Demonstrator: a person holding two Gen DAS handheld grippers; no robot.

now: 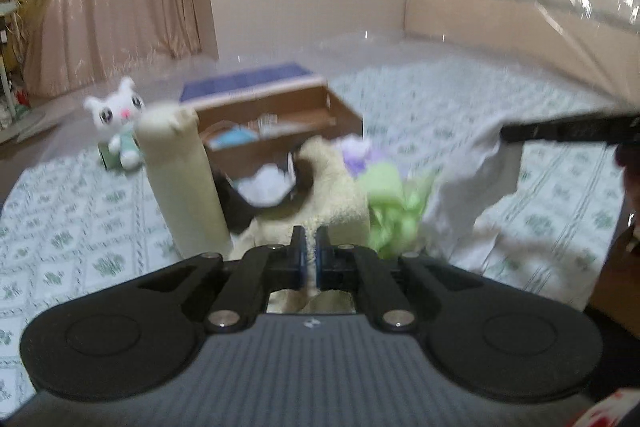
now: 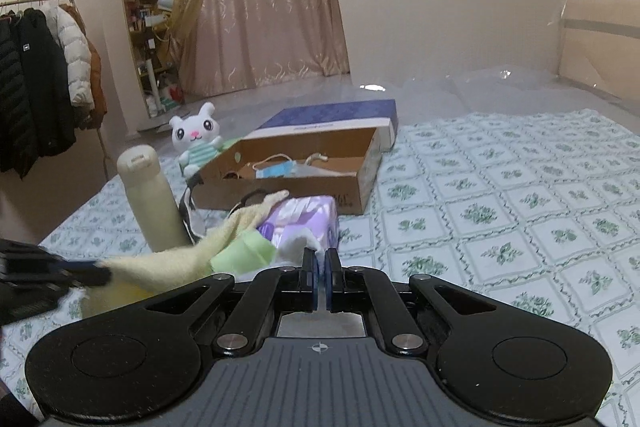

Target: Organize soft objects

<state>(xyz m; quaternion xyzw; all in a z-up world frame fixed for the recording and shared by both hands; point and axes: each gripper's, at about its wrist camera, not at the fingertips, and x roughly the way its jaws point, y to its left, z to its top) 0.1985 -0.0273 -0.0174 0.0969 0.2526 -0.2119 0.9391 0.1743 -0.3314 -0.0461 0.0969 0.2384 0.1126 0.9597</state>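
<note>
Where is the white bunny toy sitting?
The white bunny toy sits upper left in the right wrist view, beside the cardboard box and behind the cream bottle.

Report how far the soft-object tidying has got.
Done: little that shows. The box holds only a blue mask and cords. In hand: the left tongs are shut on the cream towel; the right tongs are shut on the white cloth. Left: the green cloth, tissue pack and plush cat lie outside the box.
</note>
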